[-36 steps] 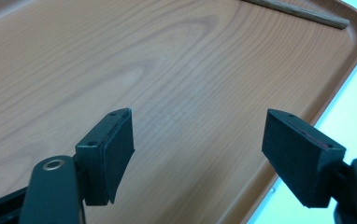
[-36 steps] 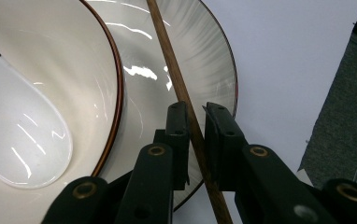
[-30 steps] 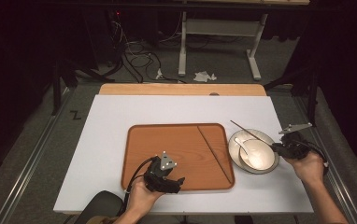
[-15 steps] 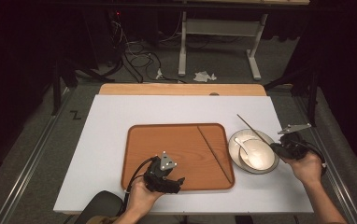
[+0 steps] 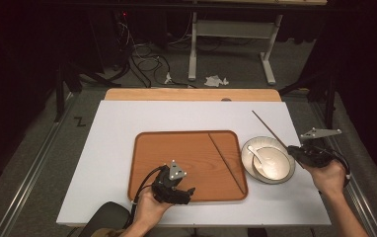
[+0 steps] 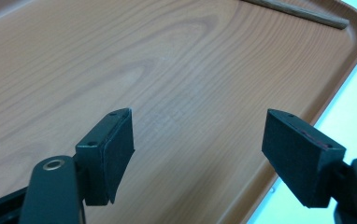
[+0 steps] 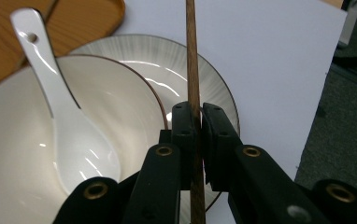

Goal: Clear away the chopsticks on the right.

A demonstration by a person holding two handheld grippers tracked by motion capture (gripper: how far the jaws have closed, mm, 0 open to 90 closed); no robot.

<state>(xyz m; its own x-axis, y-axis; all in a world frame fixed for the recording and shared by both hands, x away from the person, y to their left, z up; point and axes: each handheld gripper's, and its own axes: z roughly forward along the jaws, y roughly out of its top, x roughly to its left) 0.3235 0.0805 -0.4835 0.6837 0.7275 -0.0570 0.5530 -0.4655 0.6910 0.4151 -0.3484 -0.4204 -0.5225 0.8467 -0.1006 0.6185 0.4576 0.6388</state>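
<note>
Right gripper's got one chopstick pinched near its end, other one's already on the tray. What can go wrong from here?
1. The right gripper pinches the held chopstick near one end, so the long free end may swing or pivot in the jaws.
2. That chopstick passes over the bowl and spoon; a low sweep could knock them.
3. Landing on the tray, it may hit the lying chopstick and roll it.
</note>
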